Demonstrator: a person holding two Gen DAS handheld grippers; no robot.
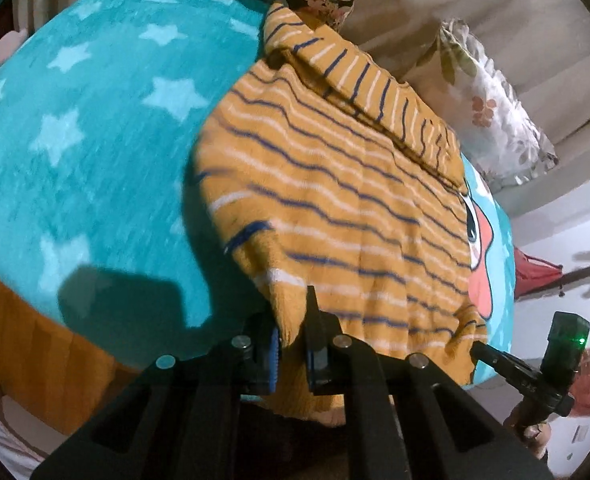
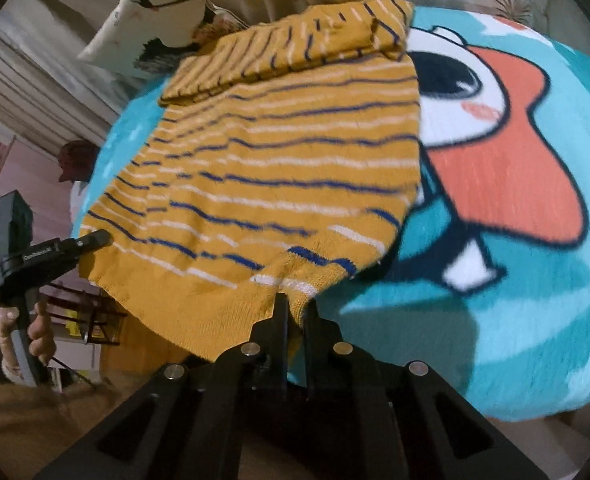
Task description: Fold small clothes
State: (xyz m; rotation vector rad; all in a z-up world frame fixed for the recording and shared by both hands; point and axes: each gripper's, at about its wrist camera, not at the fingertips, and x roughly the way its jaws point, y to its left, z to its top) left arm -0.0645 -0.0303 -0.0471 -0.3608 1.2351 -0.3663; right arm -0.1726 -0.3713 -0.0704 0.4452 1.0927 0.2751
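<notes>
Sweater (image 1: pixel 327 200) spread on blanket (image 1: pixel 95 128), hem nearest. Left gripper (image 1: pixel 295 344) clamped on one hem corner, right gripper (image 2: pixel 295 312) clamped on the other. Long axis running away toward collar; probably fold forward.

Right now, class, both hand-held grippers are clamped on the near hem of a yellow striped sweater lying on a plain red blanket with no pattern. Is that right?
Not quite. The blanket is teal with pale stars and a cartoon figure, as the left wrist view shows. The rest holds: the left hand-held gripper and the right hand-held gripper are each clamped on the near hem of the yellow striped sweater.
</notes>
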